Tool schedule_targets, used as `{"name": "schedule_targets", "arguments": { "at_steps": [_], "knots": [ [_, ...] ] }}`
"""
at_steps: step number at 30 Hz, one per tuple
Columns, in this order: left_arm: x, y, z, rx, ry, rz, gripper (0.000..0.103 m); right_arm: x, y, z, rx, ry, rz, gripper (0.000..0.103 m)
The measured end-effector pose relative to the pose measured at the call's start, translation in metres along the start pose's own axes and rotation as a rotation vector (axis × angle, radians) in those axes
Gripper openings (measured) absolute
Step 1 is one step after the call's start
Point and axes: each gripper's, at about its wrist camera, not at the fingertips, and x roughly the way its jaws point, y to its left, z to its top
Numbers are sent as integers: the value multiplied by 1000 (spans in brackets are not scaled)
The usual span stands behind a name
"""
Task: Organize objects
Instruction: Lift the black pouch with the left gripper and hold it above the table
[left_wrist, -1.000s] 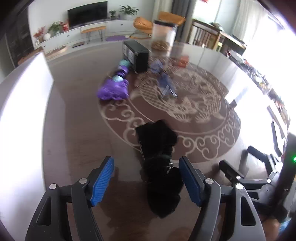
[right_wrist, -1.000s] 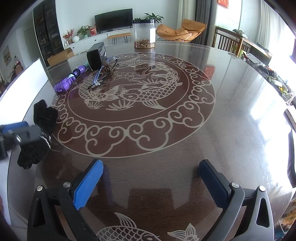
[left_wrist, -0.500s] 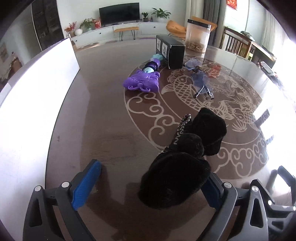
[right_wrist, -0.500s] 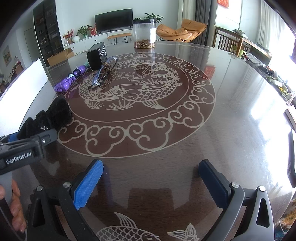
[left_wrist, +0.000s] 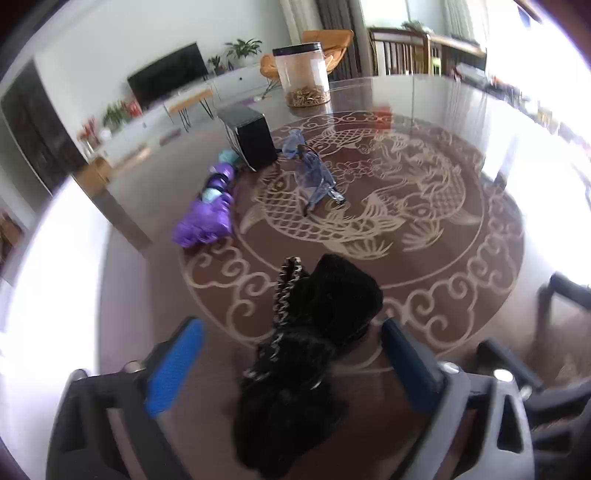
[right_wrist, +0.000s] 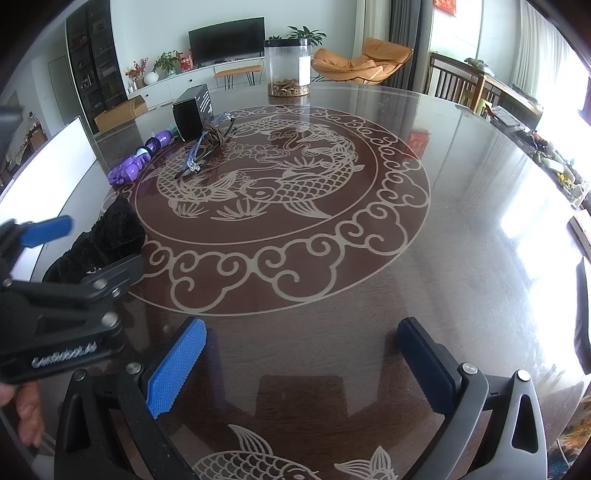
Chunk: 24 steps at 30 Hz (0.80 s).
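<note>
While the black fuzzy glove (left_wrist: 310, 354) lies on the table (left_wrist: 461, 236) between the spread, unclenched fingers of the left gripper (left_wrist: 291, 369), closing squarely around its thick middle should hold best; the right gripper (right_wrist: 299, 369) hangs released, empty.

Glove (left_wrist: 314, 354) btwn left tool (left_wrist: 291, 369) pads, on table (left_wrist: 424, 280).

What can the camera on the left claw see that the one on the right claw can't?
Only the left view shows the black fuzzy glove whole, lying between the open left claw. Only the right view shows the open right claw over bare table and the left claw from outside. Both share the purple toy, black box, glasses and clear jar.
</note>
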Motion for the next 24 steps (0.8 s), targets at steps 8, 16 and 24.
{"name": "schedule_targets", "arguments": {
  "at_steps": [8, 16, 24],
  "knots": [
    [-17, 55, -30, -375, 10, 40, 42, 0, 0, 0, 0, 0, 0, 103],
    [-11, 67, -43, -358, 16, 90, 95, 1, 0, 0, 0, 0, 0, 103],
    [-10, 63, -47, -357, 29, 86, 103, 1, 1, 0, 0, 0, 0, 103]
  ]
}}
